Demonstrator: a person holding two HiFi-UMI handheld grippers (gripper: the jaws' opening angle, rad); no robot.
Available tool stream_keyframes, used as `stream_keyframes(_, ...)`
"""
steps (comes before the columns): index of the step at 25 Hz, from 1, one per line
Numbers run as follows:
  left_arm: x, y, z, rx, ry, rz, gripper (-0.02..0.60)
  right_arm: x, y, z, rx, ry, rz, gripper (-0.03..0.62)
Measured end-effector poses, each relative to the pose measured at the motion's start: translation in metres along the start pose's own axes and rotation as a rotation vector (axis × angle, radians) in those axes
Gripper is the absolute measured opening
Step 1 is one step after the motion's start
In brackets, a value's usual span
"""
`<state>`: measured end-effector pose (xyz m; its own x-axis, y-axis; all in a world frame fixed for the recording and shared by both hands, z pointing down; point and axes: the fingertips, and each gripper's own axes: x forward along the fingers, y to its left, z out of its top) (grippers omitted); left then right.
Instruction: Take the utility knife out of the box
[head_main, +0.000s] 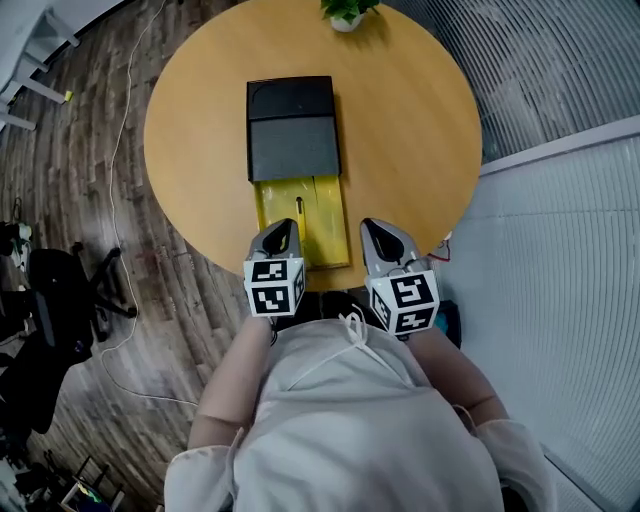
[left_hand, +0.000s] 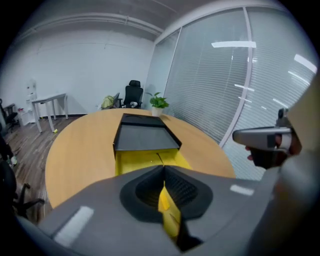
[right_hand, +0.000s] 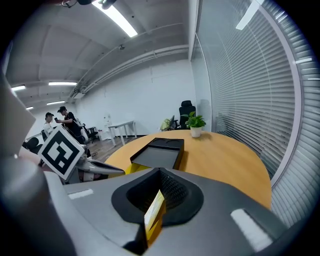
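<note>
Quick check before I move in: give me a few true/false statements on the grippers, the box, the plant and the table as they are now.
1. Both grippers have their jaws shut on nothing. True: this holds for the left gripper and the right gripper.
2. The potted plant stands on the floor. False: the plant sits at the far edge of the table.
3. The box's yellow part lies nearer the person than its black part. True.
4. The table is square. False: it is round.
5. The right gripper holds the knife. False: it holds nothing. A slim dark item, probably the knife, lies in the yellow part.
</note>
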<state>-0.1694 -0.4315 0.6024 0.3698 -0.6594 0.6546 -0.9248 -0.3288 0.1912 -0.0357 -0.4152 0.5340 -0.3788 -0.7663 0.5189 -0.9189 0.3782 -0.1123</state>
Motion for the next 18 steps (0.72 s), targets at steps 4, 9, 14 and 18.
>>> stream_keyframes(4, 0.037, 0.003, -0.019, -0.038, 0.119, -0.032, 0.028, 0.017, -0.001, -0.006, 0.004, 0.027, -0.020, 0.000)
stream_keyframes(9, 0.075, 0.009, -0.046, -0.050, 0.237, -0.037, 0.138, 0.030, -0.009, -0.016, 0.014, 0.056, -0.058, 0.000)
stream_keyframes(14, 0.090, 0.016, -0.051, 0.012, 0.283, 0.027, 0.152, 0.027, -0.023, -0.020, 0.055, 0.071, -0.097, 0.000)
stream_keyframes(18, 0.094, 0.021, -0.051, 0.054, 0.304, 0.095, 0.103, 0.028, -0.033, -0.022, 0.088, 0.076, -0.116, 0.000)
